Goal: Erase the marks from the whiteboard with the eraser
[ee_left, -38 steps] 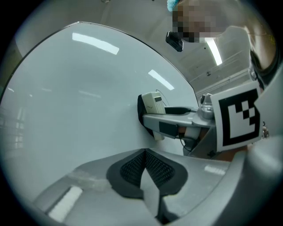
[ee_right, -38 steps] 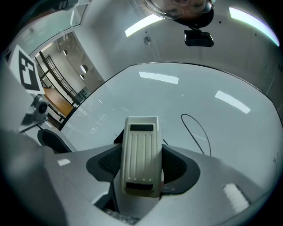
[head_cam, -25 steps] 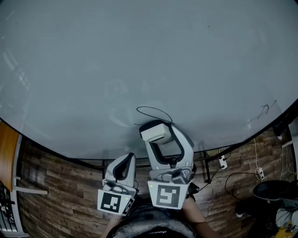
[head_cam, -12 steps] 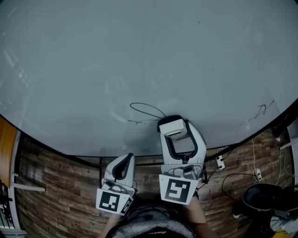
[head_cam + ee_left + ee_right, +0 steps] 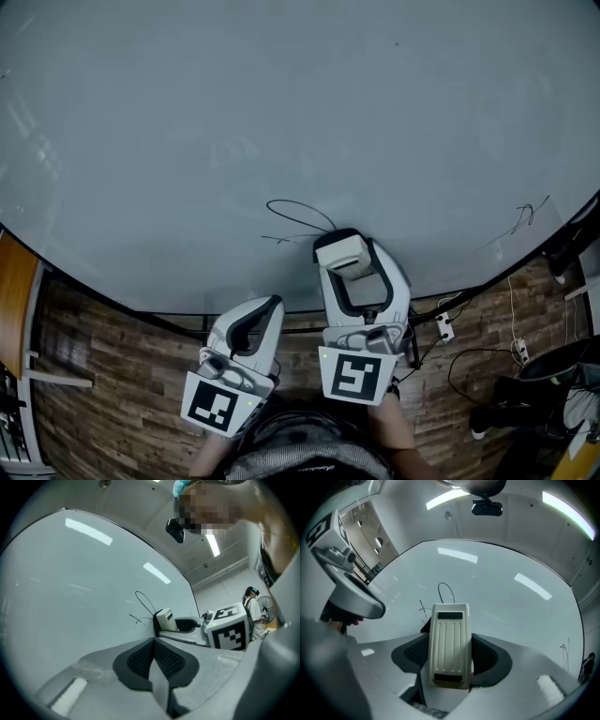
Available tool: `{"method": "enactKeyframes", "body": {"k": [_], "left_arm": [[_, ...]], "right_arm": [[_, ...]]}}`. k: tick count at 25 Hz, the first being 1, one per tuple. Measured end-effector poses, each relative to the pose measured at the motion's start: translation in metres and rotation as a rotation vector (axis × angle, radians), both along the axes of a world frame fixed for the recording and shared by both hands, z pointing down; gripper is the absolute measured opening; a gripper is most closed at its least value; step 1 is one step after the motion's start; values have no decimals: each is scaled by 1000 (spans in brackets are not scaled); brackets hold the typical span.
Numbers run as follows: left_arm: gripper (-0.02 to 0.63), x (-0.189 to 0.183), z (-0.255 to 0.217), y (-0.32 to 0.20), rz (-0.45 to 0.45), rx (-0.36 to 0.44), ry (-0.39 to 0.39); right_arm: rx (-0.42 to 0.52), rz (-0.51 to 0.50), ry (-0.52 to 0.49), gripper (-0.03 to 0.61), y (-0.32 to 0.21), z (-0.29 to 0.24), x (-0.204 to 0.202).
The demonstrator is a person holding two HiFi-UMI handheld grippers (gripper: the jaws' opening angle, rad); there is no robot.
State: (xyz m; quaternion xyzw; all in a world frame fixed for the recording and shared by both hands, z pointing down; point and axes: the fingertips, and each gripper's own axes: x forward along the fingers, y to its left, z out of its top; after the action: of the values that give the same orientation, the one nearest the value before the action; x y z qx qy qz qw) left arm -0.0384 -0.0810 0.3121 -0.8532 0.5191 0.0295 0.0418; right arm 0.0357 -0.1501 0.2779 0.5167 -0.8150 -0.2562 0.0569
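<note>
A large whiteboard (image 5: 281, 112) fills the head view. A thin black loop mark (image 5: 295, 217) with short strokes sits near its lower middle; the loop mark (image 5: 446, 591) also shows just beyond the eraser in the right gripper view. My right gripper (image 5: 343, 253) is shut on a cream ribbed eraser (image 5: 449, 644), whose far end (image 5: 339, 251) rests just right of and below the loop. A smaller scribble (image 5: 527, 216) lies at the board's right edge. My left gripper (image 5: 265, 309) is shut and empty, below the board's lower edge.
Under the board lies a wood-plank floor (image 5: 122, 394) with a power strip (image 5: 445, 326) and cables. An orange panel (image 5: 14, 300) stands at the left. Another person (image 5: 255, 609) stands far right in the left gripper view.
My right gripper has carried the eraser from under the loop to its right side. Part of the lower strokes near the loop is gone. The left gripper has tilted slightly.
</note>
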Motion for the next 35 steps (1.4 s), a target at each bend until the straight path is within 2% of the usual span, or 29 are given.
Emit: {"method": "enactKeyframes", "body": {"k": [6, 9, 13, 19, 23, 35], "left_arm": [[-2, 3, -4, -9, 33, 12, -14], [-2, 0, 1, -10, 20, -26, -4], [-2, -3, 2, -12, 31, -15, -23], [-2, -8, 13, -8, 76, -60, -1], [-2, -10, 11, -5, 101, -67, 8], [-2, -12, 16, 1, 121, -79, 4]], "right_arm": [[-35, -24, 26, 262, 1, 10, -12], [-16, -10, 35, 262, 1, 7, -12], [20, -20, 33, 262, 4, -8, -18], [93, -82, 1, 261, 16, -54, -50], [106, -79, 44, 261, 18, -68, -64], [253, -90, 131, 261, 30, -118, -103]]}}
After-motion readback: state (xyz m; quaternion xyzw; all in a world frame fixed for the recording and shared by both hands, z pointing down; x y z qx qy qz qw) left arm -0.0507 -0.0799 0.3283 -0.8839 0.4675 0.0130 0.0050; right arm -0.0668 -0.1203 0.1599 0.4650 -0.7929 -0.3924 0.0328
